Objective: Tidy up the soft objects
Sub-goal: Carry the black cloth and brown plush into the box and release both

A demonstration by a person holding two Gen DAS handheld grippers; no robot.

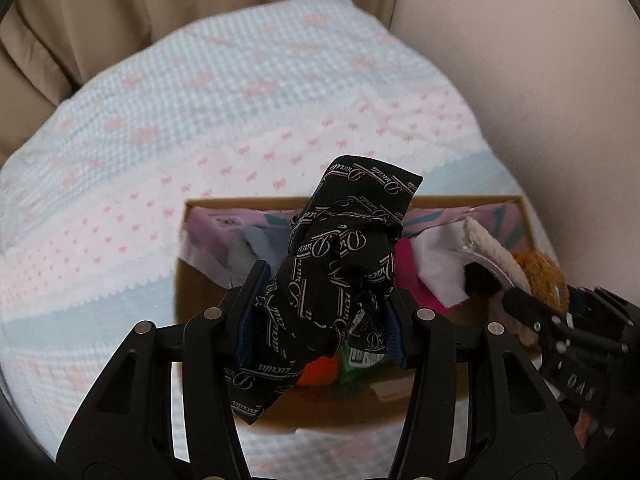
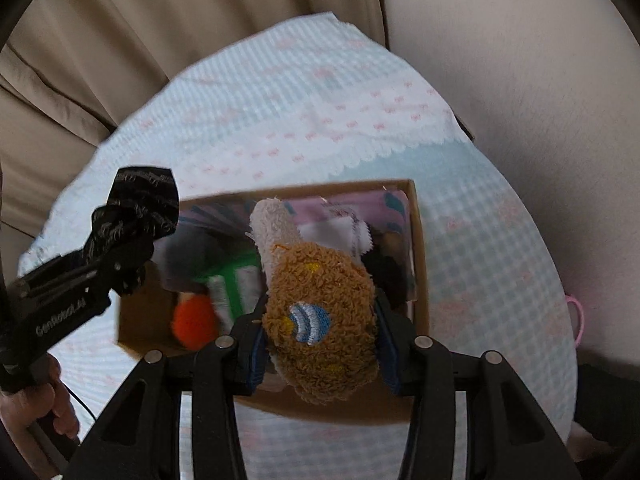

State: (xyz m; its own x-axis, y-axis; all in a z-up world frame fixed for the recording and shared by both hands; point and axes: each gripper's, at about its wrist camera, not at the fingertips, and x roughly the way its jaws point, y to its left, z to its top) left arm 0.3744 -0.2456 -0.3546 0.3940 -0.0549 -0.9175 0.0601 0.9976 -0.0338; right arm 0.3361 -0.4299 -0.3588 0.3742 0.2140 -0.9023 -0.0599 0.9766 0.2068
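My left gripper (image 1: 320,304) is shut on a knotted black cloth (image 1: 340,264) with white script print, held over a cardboard box (image 1: 200,280). From the right wrist view the same black cloth (image 2: 136,208) hangs at the left above the box (image 2: 420,248). My right gripper (image 2: 320,320) is shut on a fuzzy brown sock (image 2: 320,320) with a cream cuff and a blue-striped patch, also over the box. That brown sock (image 1: 536,272) shows at the right edge of the left wrist view. Inside the box lie pink, white, green and orange soft items.
The box sits on a bed with a blue-and-white checked cover (image 1: 200,120) printed with pink bows. Beige curtains (image 2: 160,40) hang behind and a plain wall (image 2: 520,80) stands at the right. A person's hand (image 2: 48,400) grips the left tool's handle.
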